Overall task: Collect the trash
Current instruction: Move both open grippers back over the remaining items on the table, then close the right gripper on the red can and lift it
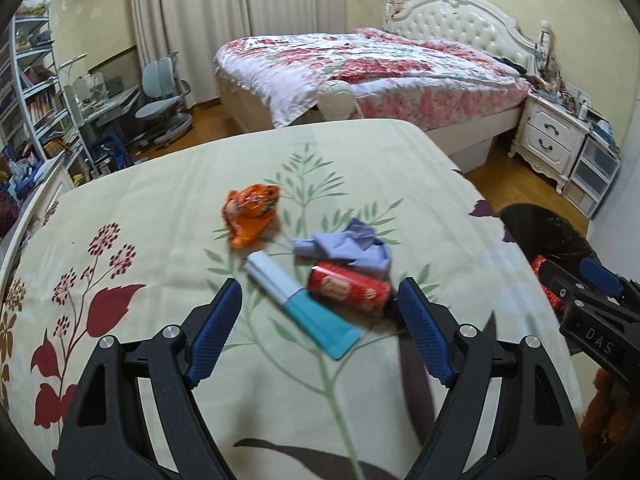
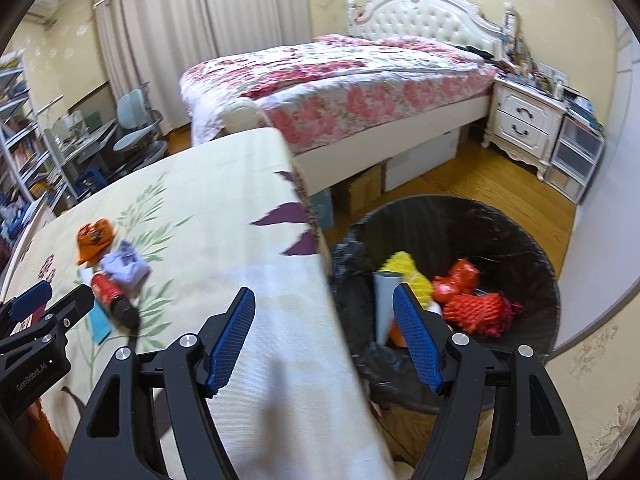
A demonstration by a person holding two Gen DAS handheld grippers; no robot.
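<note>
— Stock on the table [image 1: 168, 184], please.

— Four pieces, clustered mid-cloth: orange wrapper [image 1: 250, 216] farthest; lilac crumpled wrapper [image 1: 348, 246] to its right and nearer; red packet [image 1: 348, 288] touching the lilac one; white-and-teal tube [image 1: 300, 304] nearest, just left of the red packet.

— And the bin?

— Black-lined bin [image 2: 532, 240] on the floor, off the table's right edge. Contents: yellow piece [image 2: 408, 272], red pieces [image 2: 472, 300], a grey card [image 2: 386, 300]. By my reckoning, roughly half collected, four left.

— Grippers?

— Left gripper [image 1: 320, 320]: jaws wide apart, empty, above the tube and red packet, nothing gripped. Right gripper [image 2: 324, 332]: jaws apart, empty, straddling the table edge and bin rim.
</note>
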